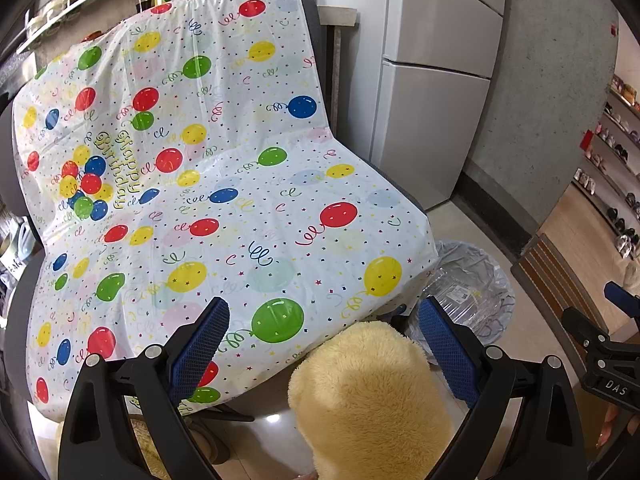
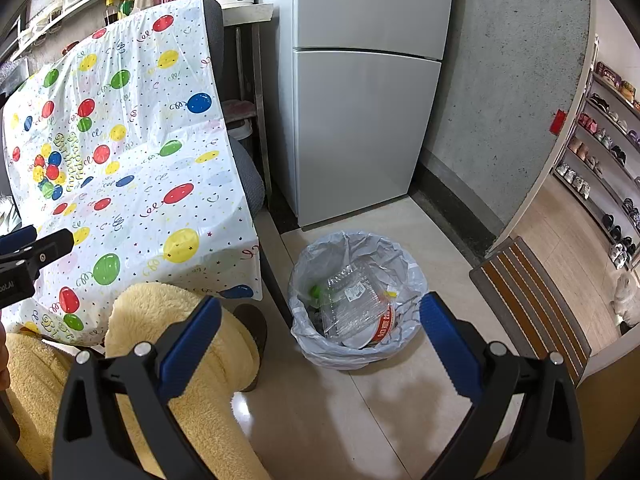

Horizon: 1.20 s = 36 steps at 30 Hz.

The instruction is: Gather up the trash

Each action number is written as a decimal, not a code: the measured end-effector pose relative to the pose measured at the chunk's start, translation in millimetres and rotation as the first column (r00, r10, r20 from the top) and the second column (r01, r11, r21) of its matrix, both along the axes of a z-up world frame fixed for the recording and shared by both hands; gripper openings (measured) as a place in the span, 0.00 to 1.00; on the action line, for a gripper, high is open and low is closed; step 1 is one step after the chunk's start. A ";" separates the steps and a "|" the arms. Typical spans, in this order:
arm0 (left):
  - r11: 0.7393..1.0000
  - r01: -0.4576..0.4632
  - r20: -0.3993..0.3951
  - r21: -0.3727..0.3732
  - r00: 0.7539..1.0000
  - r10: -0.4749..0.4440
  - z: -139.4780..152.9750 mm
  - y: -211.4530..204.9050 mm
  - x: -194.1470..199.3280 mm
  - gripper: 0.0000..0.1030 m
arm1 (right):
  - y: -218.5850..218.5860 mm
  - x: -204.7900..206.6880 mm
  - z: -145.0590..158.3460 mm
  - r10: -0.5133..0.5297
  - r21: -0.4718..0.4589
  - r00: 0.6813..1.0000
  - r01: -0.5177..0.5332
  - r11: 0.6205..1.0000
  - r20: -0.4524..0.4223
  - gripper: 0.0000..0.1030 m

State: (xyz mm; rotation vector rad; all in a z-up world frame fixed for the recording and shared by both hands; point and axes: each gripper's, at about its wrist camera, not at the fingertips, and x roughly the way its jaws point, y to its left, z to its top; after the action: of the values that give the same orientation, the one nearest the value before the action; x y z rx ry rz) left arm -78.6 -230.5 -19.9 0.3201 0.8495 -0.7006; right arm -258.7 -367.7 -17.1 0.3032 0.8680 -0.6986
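While both tools — left tool [image 1: 324, 344], right tool [image 2: 320, 334] — gape wide and empty, the tablecloth [image 1: 200, 168] reads "Happy Birthday".

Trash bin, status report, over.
Left gripper open, empty. Right gripper open, empty. Trash bin lined, holding plastic containers. Floor path clear.

grey fridge [image 2: 360, 112] against a speckled wall [image 2: 500, 92], glossy tiled floor [image 2: 360, 420] (shelves [image 2: 600, 152] of shoes, perhaps).
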 end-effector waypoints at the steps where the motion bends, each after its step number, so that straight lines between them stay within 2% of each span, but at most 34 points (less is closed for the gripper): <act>1: 1.000 0.000 0.001 0.000 1.000 0.000 -0.1 0.1 0.2 0.92 | 0.0 0.1 0.0 0.001 0.000 1.000 -0.001 1.000 0.000 0.94; 36: 1.000 -0.003 0.014 -0.014 1.000 0.003 6.3 2.0 1.8 0.92 | -0.6 3.1 -0.1 0.005 0.001 1.000 -0.005 1.000 0.000 0.94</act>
State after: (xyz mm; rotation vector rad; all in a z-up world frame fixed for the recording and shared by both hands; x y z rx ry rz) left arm -76.8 -228.4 -13.5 0.3108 0.8313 -0.7003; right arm -255.6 -368.2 -17.3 0.3021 0.8687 -0.6936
